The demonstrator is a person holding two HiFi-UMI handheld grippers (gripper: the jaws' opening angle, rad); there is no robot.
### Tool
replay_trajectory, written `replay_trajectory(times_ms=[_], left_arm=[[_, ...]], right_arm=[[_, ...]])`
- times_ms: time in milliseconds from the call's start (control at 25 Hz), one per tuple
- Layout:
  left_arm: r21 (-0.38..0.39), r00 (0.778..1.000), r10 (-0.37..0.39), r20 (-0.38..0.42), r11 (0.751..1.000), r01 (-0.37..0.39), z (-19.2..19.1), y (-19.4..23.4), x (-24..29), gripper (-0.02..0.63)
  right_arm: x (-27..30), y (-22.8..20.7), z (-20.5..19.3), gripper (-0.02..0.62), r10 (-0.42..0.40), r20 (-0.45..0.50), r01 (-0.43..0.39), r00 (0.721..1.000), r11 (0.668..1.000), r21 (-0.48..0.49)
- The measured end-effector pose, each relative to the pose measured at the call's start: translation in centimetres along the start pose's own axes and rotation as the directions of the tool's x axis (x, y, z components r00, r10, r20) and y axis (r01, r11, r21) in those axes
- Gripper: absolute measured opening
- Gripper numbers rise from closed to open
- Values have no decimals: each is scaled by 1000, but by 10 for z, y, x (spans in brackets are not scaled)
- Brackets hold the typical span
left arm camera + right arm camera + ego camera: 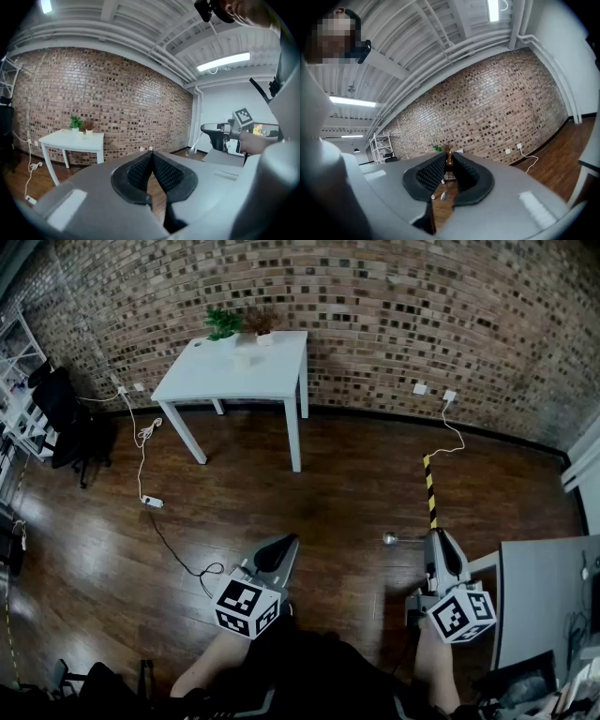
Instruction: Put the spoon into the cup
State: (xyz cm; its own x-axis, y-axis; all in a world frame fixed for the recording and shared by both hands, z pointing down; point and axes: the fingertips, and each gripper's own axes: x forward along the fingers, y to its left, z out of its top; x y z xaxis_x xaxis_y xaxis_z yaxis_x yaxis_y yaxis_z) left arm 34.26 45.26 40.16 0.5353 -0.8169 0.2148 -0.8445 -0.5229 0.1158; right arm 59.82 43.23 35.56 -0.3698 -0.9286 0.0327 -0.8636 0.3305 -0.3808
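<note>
Brick wall [375, 306] closes off the far side of a room with a dark wooden floor [328, 484]. A white table [234, 376] stands against the wall, carrying two small potted plants [239, 322]. In front of them is a pale cup [242, 359], too small to make out clearly. A white cable and power strip [152, 502] lie on the floor to the left of the table. A yellow-and-black striped strip [429, 488] runs along the boards on the right, and the corner of a grey desk [539, 596] enters at the right edge.

The person holds both tools low in front of the body, well apart from the table. The left gripper [284, 545] has its padded jaws drawn together so that the tips meet, with nothing between them. It tilts slightly downward.

The right gripper [436, 542] is held level, its jaws set narrow and pinching the spoon [390, 539]. In the head view the round bowl juts out to the left of the jaw tips, over the floor. In the right gripper view a shiny brownish piece shows squeezed between the pads near their tips. The spoon is far from the cup on the table.
</note>
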Motion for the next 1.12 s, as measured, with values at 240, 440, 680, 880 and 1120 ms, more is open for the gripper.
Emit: replay_trajectory(times_ms=[240, 440, 680, 880, 1120], left_arm=[[14, 1000, -17, 18, 1000, 17, 18, 72, 11, 3], [26, 998, -61, 14, 998, 60, 34, 132, 12, 3], [38, 998, -69, 11, 997, 69, 39, 203, 9, 3], [16, 1000, -4, 24, 1000, 4, 37, 263, 2, 3], [-23, 998, 51, 34, 998, -51, 35, 323, -1, 3]], right_arm=[[70, 41, -2, 48, 18, 5, -18, 1000, 1000, 7], [123, 79, -4, 48, -3, 4, 3, 1000, 1000, -6], [179, 122, -16, 48, 4, -24, -4, 1000, 1000, -1], [218, 144, -28, 49, 19, -61, -21, 998, 999, -45], [280, 164, -37, 48, 62, -82, -67, 995, 996, -59]])
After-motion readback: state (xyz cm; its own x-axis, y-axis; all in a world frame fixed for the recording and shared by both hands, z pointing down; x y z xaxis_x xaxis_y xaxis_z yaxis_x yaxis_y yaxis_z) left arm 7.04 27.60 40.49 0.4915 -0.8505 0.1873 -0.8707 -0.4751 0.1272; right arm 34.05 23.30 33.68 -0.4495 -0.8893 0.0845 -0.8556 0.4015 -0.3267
